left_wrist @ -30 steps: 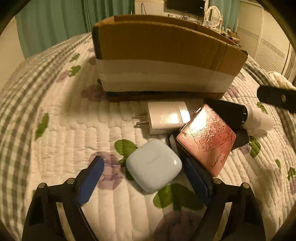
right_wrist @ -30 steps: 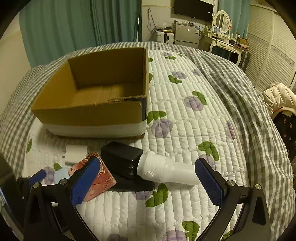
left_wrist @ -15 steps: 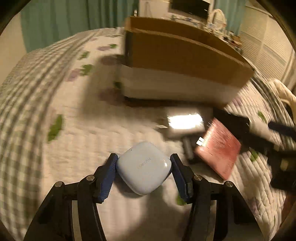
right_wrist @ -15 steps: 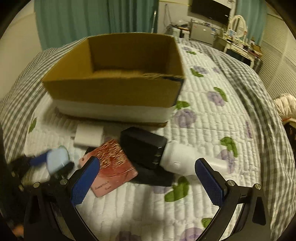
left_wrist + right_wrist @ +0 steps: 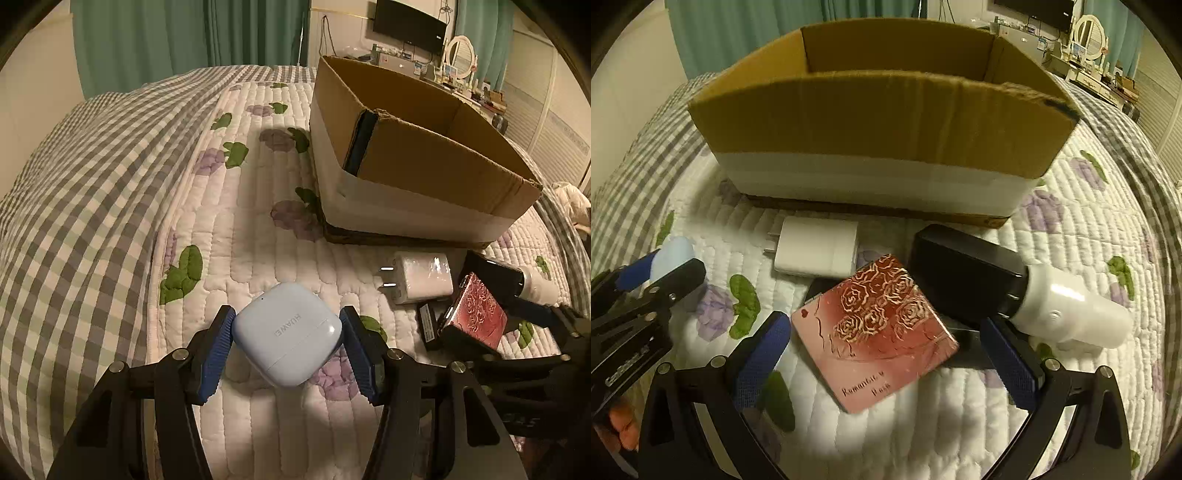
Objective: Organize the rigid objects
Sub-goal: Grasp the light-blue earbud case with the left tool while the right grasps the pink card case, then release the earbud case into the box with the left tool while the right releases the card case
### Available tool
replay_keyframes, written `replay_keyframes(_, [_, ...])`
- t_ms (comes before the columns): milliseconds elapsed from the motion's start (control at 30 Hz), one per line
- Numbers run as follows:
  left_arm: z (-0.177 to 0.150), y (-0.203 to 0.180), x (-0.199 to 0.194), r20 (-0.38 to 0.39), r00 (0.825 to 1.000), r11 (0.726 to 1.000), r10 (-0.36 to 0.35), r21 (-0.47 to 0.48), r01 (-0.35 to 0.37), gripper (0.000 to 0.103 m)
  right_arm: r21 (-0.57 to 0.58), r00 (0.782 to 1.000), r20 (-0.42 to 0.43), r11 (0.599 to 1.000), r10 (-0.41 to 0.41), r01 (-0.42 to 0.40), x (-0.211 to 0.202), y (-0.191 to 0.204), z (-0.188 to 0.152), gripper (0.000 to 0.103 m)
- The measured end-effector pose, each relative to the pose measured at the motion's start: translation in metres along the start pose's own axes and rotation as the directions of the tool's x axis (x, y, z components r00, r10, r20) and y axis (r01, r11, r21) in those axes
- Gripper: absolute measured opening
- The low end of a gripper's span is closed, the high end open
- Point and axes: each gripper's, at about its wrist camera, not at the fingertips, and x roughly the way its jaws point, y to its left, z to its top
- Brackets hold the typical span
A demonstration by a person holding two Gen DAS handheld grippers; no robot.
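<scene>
My left gripper [image 5: 286, 345] is shut on a pale blue earbud case [image 5: 286, 338] and holds it above the quilt, left of the pile. The same case [image 5: 672, 254] shows at the far left of the right wrist view. My right gripper [image 5: 882, 332] stands open low over a red rose-patterned tin [image 5: 871, 314], one pad on each side and neither pressing on it. Around the tin lie a white charger [image 5: 816, 251], a black adapter [image 5: 964, 273] and a white cylindrical device [image 5: 1075, 314]. Behind them stands an open cardboard box [image 5: 879, 122].
Everything lies on a quilted bedspread [image 5: 221, 221] with a grey checked blanket [image 5: 92, 184] to the left. A flat black item [image 5: 428, 325] lies partly under the tin [image 5: 474, 314]. Seen from the left wrist, the box [image 5: 424, 162] has a dark object leaning inside its near corner.
The left gripper closed on the blue case, lifted it and carried it left, away from the pile. The right gripper came down and forward over the red tin.
</scene>
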Motion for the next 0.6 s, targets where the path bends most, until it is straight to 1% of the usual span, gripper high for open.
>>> replay_keyframes(33, [0.0,0.0,0.0,0.0,1.0,1.0,0.0,0.0,0.0,0.059,0.002,1.0,-0.006,1.0,-0.001,0.001,0.004,0.001,0.001,0.103])
replay_keyframes(100, [0.001,0.001,0.0,0.001,1.0,1.0,0.0,0.0,0.0,0.059,-0.005,0.999,-0.016,0.999,-0.033,0.033,0.011,0.005,0.001,0.103])
replay_keyframes(133, [0.001,0.001,0.0,0.001,1.0,1.0,-0.001,-0.001,0.001,0.059,-0.021,0.998,-0.007,0.998,-0.057,0.057,0.014,0.009,0.002,0.103])
replay_keyframes(267, [0.002,0.001,0.004,-0.005,1.0,1.0,-0.001,-0.001,0.001,0.059,-0.047,0.994,0.006,0.993,-0.108,0.109,0.02,0.018,0.003,0.103])
replay_keyframes(400, [0.0,-0.002,0.005,-0.01,1.0,1.0,-0.001,0.004,0.001,0.059,-0.04,0.993,0.009,0.993,-0.115,0.115,0.022,0.023,0.003,0.103])
replay_keyframes(433, [0.0,-0.003,0.005,-0.01,1.0,1.0,-0.001,0.005,0.001,0.059,-0.035,0.994,0.01,0.994,-0.106,0.107,0.021,0.021,0.001,0.101])
replay_keyframes(467, [0.0,-0.003,0.005,-0.01,1.0,1.0,-0.002,0.007,0.002,0.059,-0.035,0.995,0.014,0.995,-0.097,0.097,0.02,0.022,0.001,0.093])
replay_keyframes(500, [0.001,-0.004,0.004,-0.009,1.0,1.0,-0.003,0.008,0.003,0.059,-0.041,0.996,0.022,0.996,-0.082,0.083,0.017,0.022,-0.002,0.089])
replay_keyframes(533, [0.001,-0.005,0.003,-0.008,1.0,1.0,-0.004,0.01,0.004,0.059,-0.064,0.997,0.036,0.995,-0.069,0.071,0.012,0.026,-0.007,0.086])
replay_keyframes(600, [0.002,-0.007,0.001,-0.006,1.0,1.0,-0.007,0.012,0.007,0.059,-0.075,0.997,0.032,0.994,-0.072,0.074,0.009,0.03,-0.009,0.084])
